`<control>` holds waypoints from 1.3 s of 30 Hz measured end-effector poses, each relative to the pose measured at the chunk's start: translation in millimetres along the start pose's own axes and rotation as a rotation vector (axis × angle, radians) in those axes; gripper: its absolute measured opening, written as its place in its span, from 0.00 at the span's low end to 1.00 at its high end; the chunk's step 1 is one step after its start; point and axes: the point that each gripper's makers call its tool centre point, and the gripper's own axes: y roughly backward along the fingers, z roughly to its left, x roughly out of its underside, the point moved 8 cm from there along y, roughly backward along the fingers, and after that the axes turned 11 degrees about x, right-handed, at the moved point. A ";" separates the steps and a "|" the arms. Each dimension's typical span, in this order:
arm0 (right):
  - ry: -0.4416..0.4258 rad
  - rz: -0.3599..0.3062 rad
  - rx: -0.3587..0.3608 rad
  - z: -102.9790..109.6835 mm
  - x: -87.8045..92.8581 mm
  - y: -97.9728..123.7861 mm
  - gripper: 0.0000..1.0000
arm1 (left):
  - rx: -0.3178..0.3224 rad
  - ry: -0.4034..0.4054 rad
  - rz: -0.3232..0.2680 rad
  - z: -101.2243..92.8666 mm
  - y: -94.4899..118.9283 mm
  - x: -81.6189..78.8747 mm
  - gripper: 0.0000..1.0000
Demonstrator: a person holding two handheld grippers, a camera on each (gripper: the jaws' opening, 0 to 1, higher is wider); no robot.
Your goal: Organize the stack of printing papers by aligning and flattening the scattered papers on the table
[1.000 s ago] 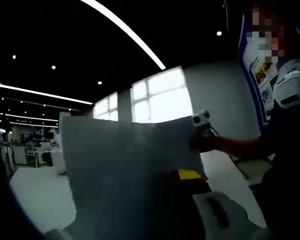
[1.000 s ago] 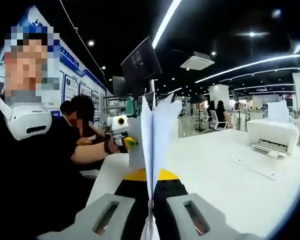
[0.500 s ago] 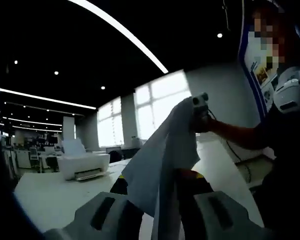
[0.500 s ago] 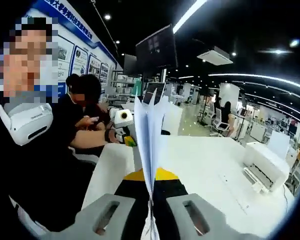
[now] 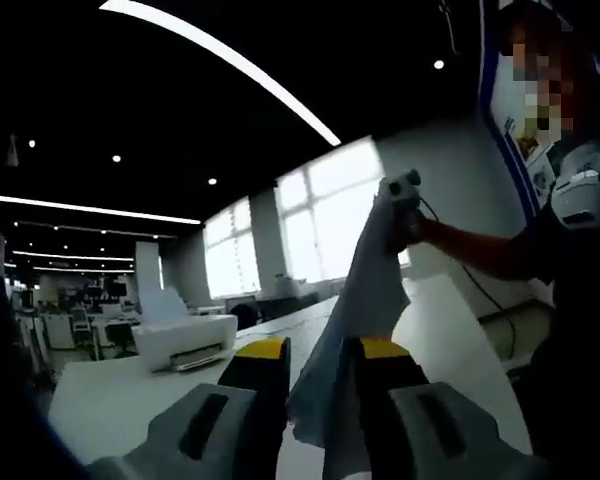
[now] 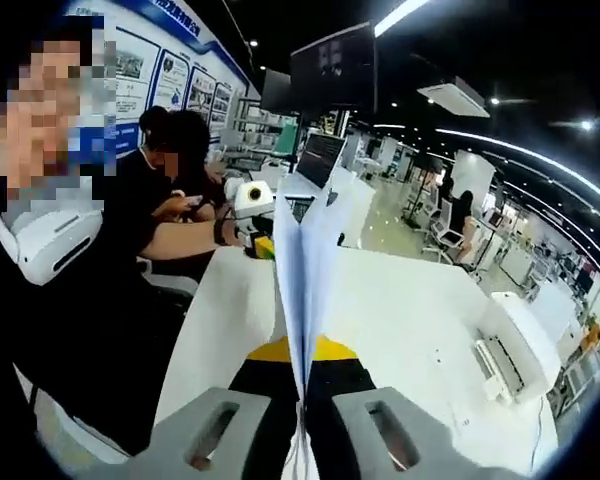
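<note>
1. both grippers hold the same papers (image 6: 305, 265), lifted off the white table (image 6: 400, 320) and stretched between them.
2. right gripper (image 6: 302, 420): jaws pressed together on the near edge of the papers. sheets stand on edge, rising straight up from between the jaw tips and fanning a little toward the top.
3. left gripper (image 5: 325, 420): papers (image 5: 355, 330) hang in the gap between its jaws, draped and crumpled. jaws look clamped on them, contact partly hidden by the sheet.
4. in the left gripper view the right gripper (image 5: 402, 195) grips the far upper end of the papers. in the right gripper view the left gripper (image 6: 252, 205) sits at the far end of the sheets, held by a hand.
5. a printer (image 5: 185, 340) stands on the table, well apart from the papers, also seen at (image 6: 505, 345).
6. person (image 6: 70, 290) in dark clothes beside the table.
</note>
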 end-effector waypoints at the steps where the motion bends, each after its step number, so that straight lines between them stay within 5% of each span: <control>1: 0.004 0.013 -0.001 -0.5 -2.6 -1.5 0.00 | 0.009 -0.008 0.007 -0.3 -3.1 -1.7 0.30; 16: 0.110 0.135 -0.056 12.5 -37.0 -17.6 0.00 | 0.122 -0.085 0.055 -5.6 -46.5 -29.2 0.28; 26: 0.130 0.144 -0.068 14.5 -39.8 -22.6 0.00 | 0.165 -0.050 0.088 -10.4 -53.2 -27.5 0.09; 30: 0.128 0.140 -0.058 14.0 -38.2 -23.9 0.00 | 0.165 -0.034 0.103 -13.7 -53.1 -27.2 0.05; 33: 0.156 0.075 0.021 4.4 -38.5 -25.3 0.00 | 0.184 0.034 0.072 -19.1 -51.8 -29.0 0.05; 35: 0.138 0.047 0.002 3.5 -34.6 -22.4 0.01 | 0.173 0.025 0.061 -19.3 -50.2 -29.1 0.04; 39: 0.023 -0.014 0.018 -10.5 -27.5 -19.4 0.23 | 0.177 0.056 0.006 -21.3 -48.0 -31.5 0.04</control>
